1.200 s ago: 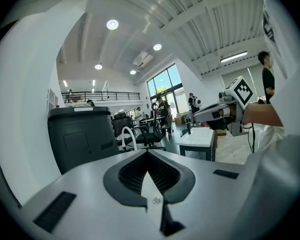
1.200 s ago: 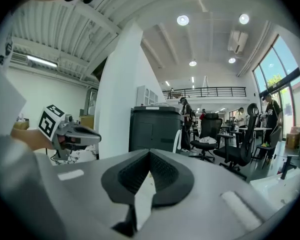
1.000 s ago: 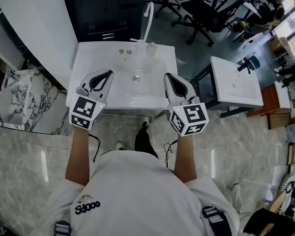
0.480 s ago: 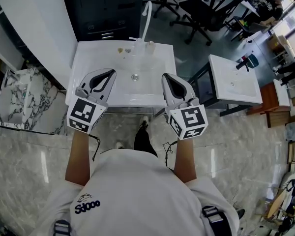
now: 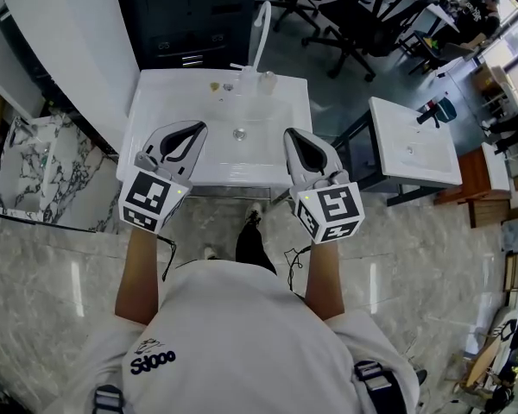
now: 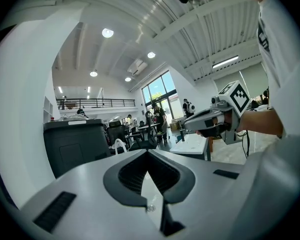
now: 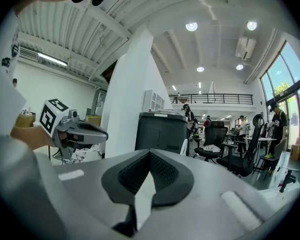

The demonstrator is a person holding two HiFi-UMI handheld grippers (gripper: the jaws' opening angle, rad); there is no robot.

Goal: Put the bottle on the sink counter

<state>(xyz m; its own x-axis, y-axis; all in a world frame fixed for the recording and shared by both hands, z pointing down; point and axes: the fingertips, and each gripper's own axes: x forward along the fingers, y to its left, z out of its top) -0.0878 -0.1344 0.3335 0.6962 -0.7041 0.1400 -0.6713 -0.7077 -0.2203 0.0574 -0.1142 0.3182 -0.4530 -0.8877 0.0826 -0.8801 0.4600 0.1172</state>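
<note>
The white sink counter [image 5: 160, 115] stands right in front of me, with its basin and drain [image 5: 239, 134] in the middle. A curved white faucet [image 5: 260, 24] rises at its back edge. Beside the faucet base stands what looks like a small clear bottle [image 5: 266, 81], too small to tell for sure. My left gripper [image 5: 196, 128] hovers over the counter's front left and is shut, with nothing in it. Over the front right, my right gripper [image 5: 290, 134] is shut too, with nothing in it. Both gripper views show closed jaws: the left gripper [image 6: 148, 152] and the right gripper [image 7: 150, 153].
A second white sink unit [image 5: 413, 149] stands to the right. Behind the counter is a dark cabinet [image 5: 190, 11], with office chairs [image 5: 354, 20] further back. A white partition [image 5: 69, 50] runs along the left. The floor is marble-patterned [image 5: 52, 274].
Almost nothing has changed. Both grippers hover in nearly the same places over the counter's front edge, and the view has shifted only slightly.
</note>
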